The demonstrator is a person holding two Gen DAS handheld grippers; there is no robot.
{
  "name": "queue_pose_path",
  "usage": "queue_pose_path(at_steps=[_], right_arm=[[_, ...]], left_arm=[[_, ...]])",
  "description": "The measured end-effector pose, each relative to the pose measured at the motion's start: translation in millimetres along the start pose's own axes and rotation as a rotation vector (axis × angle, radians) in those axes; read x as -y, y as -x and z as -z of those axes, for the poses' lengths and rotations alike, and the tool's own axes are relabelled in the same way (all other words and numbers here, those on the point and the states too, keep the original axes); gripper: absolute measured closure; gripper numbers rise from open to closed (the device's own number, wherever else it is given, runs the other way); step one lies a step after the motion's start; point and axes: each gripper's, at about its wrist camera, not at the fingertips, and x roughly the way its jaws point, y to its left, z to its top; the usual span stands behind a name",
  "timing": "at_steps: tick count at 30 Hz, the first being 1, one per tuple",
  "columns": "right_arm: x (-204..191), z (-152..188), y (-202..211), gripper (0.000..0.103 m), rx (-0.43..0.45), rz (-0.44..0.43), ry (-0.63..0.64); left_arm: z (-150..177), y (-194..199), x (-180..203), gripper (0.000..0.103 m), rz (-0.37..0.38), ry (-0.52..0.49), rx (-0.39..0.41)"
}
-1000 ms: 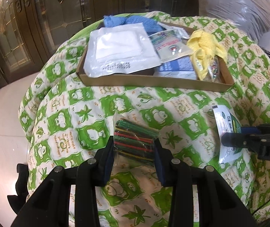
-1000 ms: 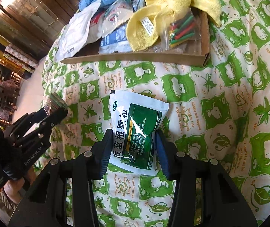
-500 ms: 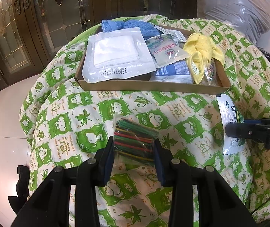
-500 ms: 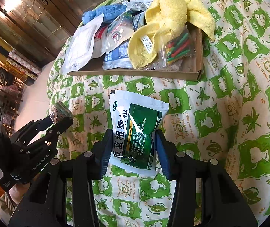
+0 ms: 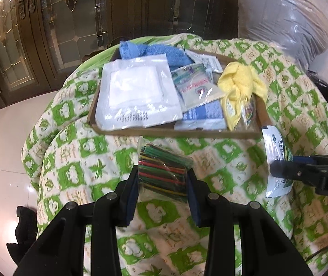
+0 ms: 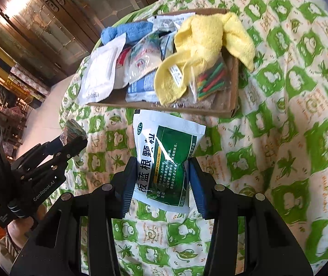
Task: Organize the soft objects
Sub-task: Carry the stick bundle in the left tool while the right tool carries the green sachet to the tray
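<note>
Between the left tool [image 5: 162, 185] fingers sits a clear bag of coloured sticks [image 5: 162, 171], pinched; right tool [image 6: 161, 181] grips a green-white medicine sachet [image 6: 164, 158], both just short of the cardboard tray [image 5: 187, 133].

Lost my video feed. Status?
Left gripper shut on bag of coloured sticks. Right gripper shut on green sachet. Cardboard tray ahead, crowded; path clear.

Your yellow towel [image 6: 200, 53] is covering the top of the stick bag [image 6: 210, 78] in the cardboard tray [image 5: 175, 133], and the blue pack [image 5: 204, 117] sits half buried under other packets. The right edge cuts off your right hand-held gripper [image 5: 279, 169], and the sachet's [image 6: 166, 158] small print is too fine to read.
</note>
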Motion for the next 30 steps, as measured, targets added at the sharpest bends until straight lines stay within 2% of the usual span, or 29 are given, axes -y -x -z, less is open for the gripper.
queue_pose_path(at_steps=[13,30], right_arm=[[3.3,-26.3,19.7,0.059,0.014,0.039,0.042],[-0.9,-66.6,14.8,0.059,-0.005,0.074,0.081]], left_arm=[[-41.7,-5.7,19.0,0.066,-0.002,-0.039,0.033],[-64.9,-25.0,16.2,0.066,-0.006,-0.034,0.027]])
